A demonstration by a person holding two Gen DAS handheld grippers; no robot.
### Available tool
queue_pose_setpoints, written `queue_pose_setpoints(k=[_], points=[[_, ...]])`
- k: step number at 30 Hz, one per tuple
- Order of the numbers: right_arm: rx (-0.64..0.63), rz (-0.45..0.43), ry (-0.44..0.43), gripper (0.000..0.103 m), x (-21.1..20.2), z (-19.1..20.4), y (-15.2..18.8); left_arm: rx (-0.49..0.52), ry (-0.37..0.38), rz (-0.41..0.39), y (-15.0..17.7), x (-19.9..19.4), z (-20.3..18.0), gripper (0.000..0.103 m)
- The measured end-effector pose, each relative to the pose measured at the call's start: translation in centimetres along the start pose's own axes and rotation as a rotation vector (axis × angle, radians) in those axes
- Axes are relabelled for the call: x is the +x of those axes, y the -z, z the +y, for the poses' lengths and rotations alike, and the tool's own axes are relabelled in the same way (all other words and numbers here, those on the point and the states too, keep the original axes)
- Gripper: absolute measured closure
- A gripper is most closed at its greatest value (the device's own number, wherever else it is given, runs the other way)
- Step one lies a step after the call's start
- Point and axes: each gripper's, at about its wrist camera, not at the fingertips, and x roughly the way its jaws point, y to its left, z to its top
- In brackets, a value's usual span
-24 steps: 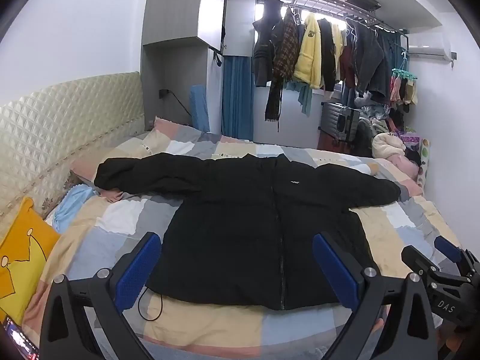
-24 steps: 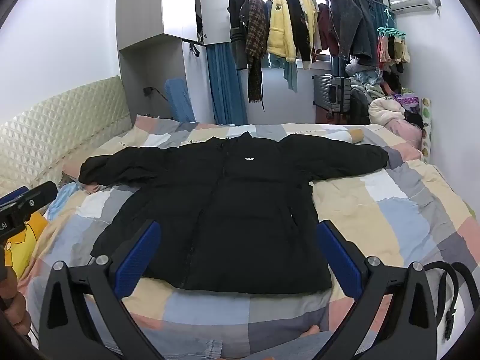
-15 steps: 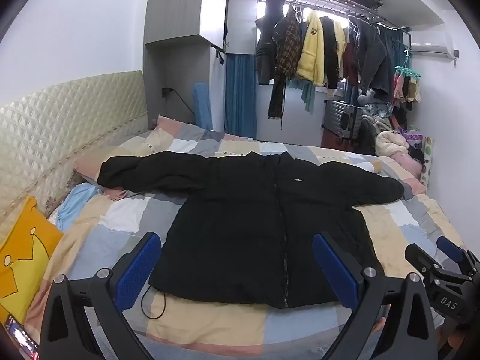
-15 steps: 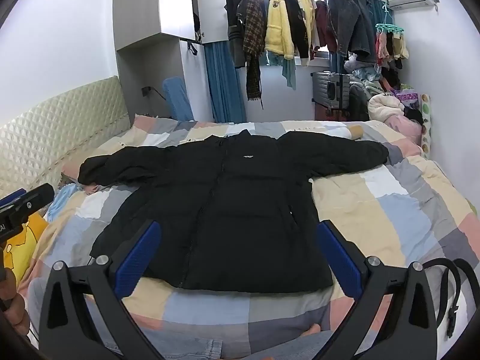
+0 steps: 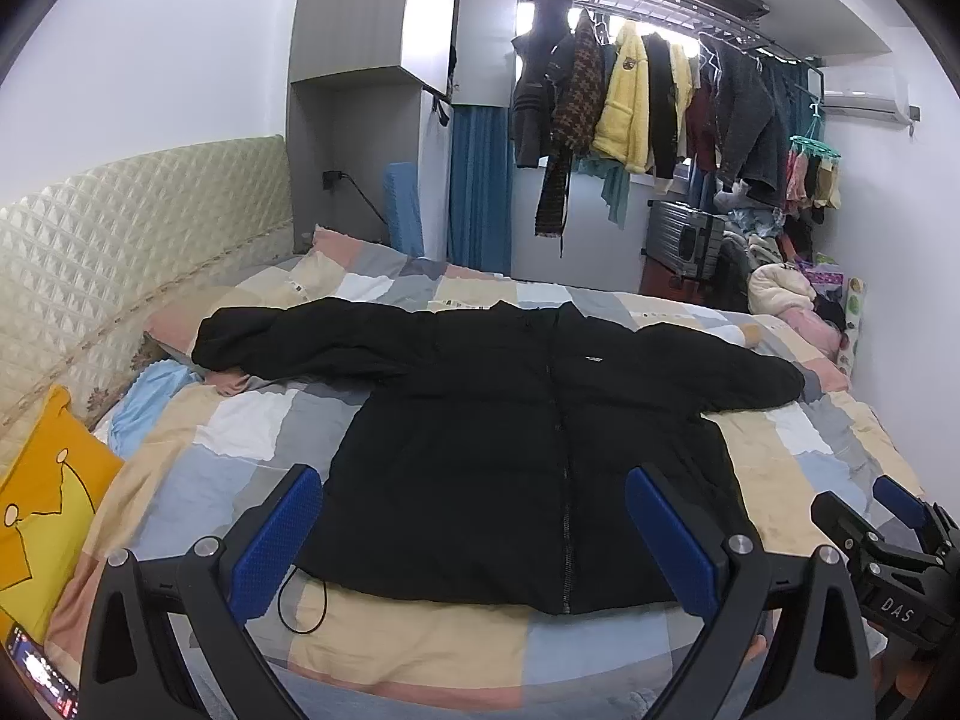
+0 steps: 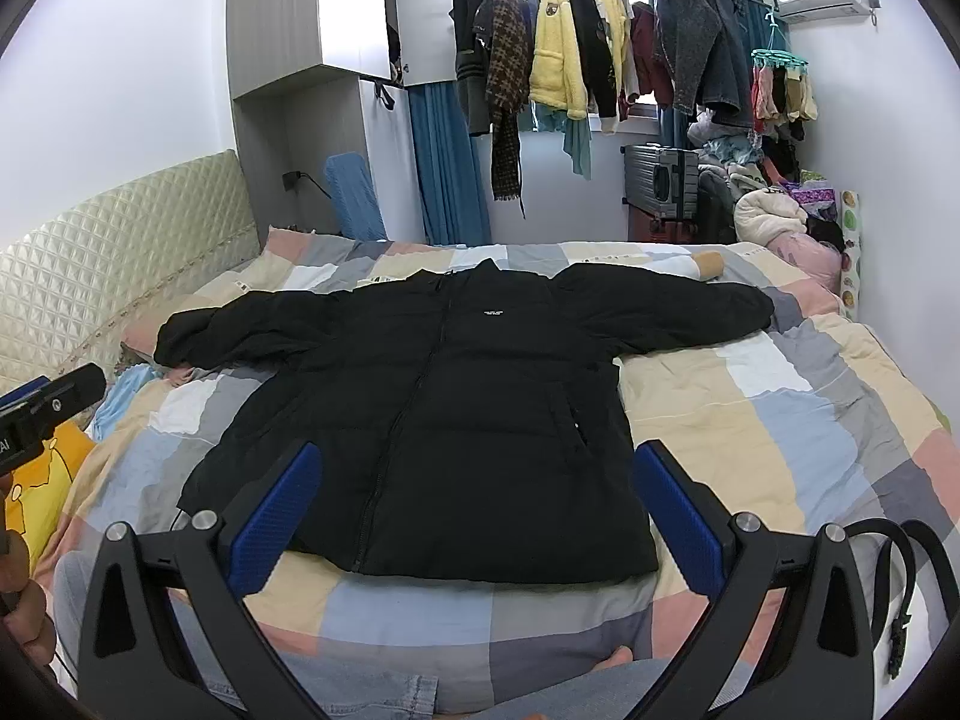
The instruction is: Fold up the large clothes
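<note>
Patchwork bed (image 5: 780, 438): black jacket (image 5: 510, 450) flat, sleeves spread, unmoved since earlier. Left tongs (image 5: 474, 534) and right tongs (image 6: 477, 510) hover near hem, tilted down, fully open, empty.

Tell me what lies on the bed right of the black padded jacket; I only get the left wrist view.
Observer: A black leather belt lies curled on the patchwork quilt, apart from the black padded jacket.
Operator: Report the right tool.
Observer: The right tool is open and empty, aimed at the jacket's hem.
Operator: Say what's beneath it.
Observer: The person's knees in blue jeans, at the bed's near edge.
</note>
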Motion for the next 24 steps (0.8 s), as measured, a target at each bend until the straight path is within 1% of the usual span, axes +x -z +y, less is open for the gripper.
queue_pose_setpoints(k=[3,4,7,14,18,24], points=[[-0.005,-0.001,-0.001,0.0,-0.1,-0.1,0.0,0.005,-0.002,0.0,-0.1,-0.2,-0.2,0.001],[-0.006,-0.002,-0.002,0.0,-0.2,-0.1,0.1,0.004,-0.004,0.003,0.2,0.6,-0.1,0.001],[-0.006,0.001,0.003,0.0,-0.2,-0.1,0.2,-0.001,-0.005,0.01,0.2,0.5,0.1,0.001],[-0.009,0.005,0.006,0.0,-0.2,0.2,0.3,0.01,0.004,0.02,-0.1,0.1,-0.4,0.001],[0.004,0.009,0.002,0.0,-0.1,0.2,0.3,0.011,0.022,0.037,0.1,1.0,0.0,0.001],[0.006,0.026,0.007,0.0,-0.1,-0.1,0.4,0.019,0.02,0.039,0.2,0.9,-0.3,0.001]])
